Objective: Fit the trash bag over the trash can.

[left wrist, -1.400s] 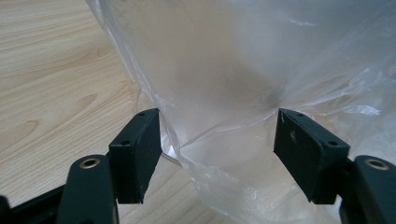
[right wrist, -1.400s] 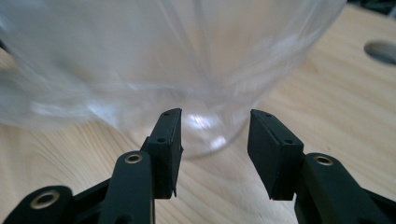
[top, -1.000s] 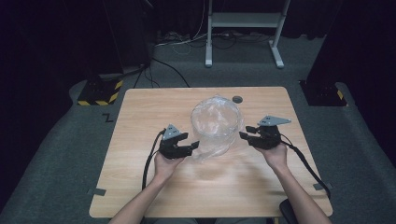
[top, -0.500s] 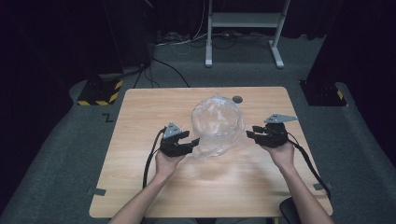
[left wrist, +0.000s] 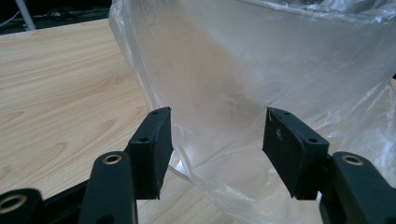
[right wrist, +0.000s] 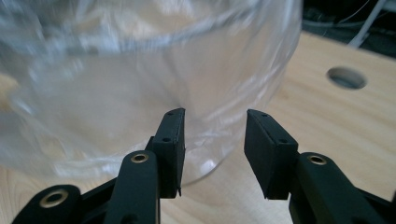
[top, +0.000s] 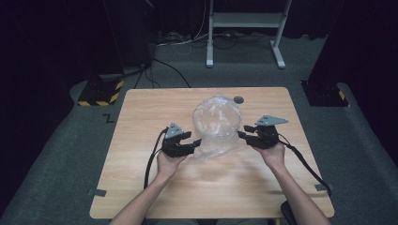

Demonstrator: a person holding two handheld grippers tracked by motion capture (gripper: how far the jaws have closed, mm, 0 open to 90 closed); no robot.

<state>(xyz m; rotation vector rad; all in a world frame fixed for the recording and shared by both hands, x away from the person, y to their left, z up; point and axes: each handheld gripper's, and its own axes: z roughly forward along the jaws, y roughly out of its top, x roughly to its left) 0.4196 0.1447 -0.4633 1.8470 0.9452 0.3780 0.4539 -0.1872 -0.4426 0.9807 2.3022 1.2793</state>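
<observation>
While we are looking down from the high view, we are seeing the clear plastic bag [top: 217,125] standing puffed up on the table [top: 141,117], nearer the far edge than the near one and about midway between the left and right edges. Our left gripper [top: 193,145] is sitting at the bag's lower left flank, much where it was a second ago. Our right gripper [top: 242,135] is the one that is changing: a second ago it was right against the bag's right side, half a second ago it was drawn off toward the right edge, and now it is coming back in, its tips again just beside the film. A small round hole [top: 239,99] is lying just beyond the bag toward the far edge.

Turning to the left gripper view, we are finding the jaws standing wide apart, with the bag [left wrist: 261,79] bulging just ahead of the gap and nothing pinched between the pads. The bare wood of the table [left wrist: 60,84] is stretching away to one side.

Moving to the right gripper view, we are seeing the same thing: both jaws parted, the bag's rounded wall [right wrist: 140,79] close ahead, the film loose and ungripped. The hole [right wrist: 346,77] is showing farther off on the table.

We are judging that neither tool is holding the bag yet, and that the right hand is re-approaching to find a better place to pinch.
</observation>
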